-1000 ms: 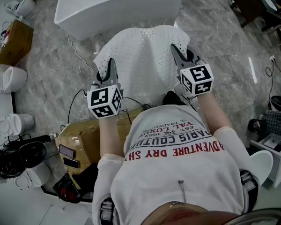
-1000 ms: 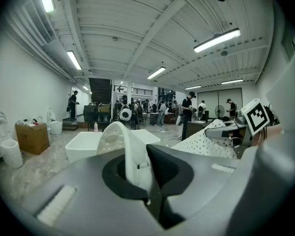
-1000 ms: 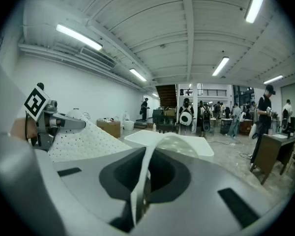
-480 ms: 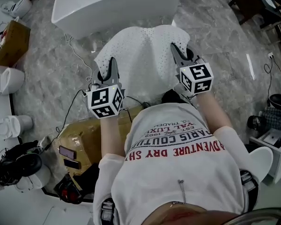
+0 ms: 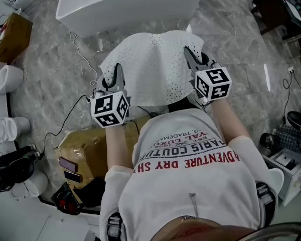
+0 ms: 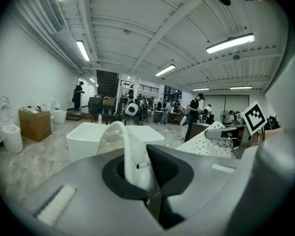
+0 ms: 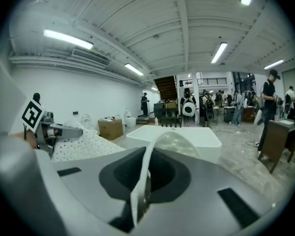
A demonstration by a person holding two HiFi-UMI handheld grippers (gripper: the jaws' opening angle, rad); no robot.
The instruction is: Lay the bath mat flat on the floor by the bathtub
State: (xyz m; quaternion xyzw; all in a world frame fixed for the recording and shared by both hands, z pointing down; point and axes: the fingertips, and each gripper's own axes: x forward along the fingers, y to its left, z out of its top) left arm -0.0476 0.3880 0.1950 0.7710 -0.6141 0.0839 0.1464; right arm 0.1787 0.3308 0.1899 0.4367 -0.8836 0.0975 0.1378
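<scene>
Two grippers hold the white, perforated bath mat (image 5: 153,67) up off the floor (image 5: 55,79), one at each near corner. The left gripper (image 5: 117,72) has its fingers pressed together on the mat's left edge; in the left gripper view a curl of the white sheet (image 6: 130,151) stands pinched between them. The right gripper (image 5: 191,55) is clamped the same way on the right edge, and in the right gripper view a thin fold of mat (image 7: 143,178) rises out of its closed fingers.

Between the two grips the mat spreads wide and sags a little in the middle. Its far edge reaches toward the white bathtub (image 5: 125,4), which stands just beyond it on the grey marble floor. Whether that far edge touches the floor I cannot tell.

Both grippers are level with each other and well apart, about the mat's width. A cardboard box (image 5: 85,147) sits on the floor below the person's left arm, and white toilets (image 5: 5,77) line the left side of the room.
</scene>
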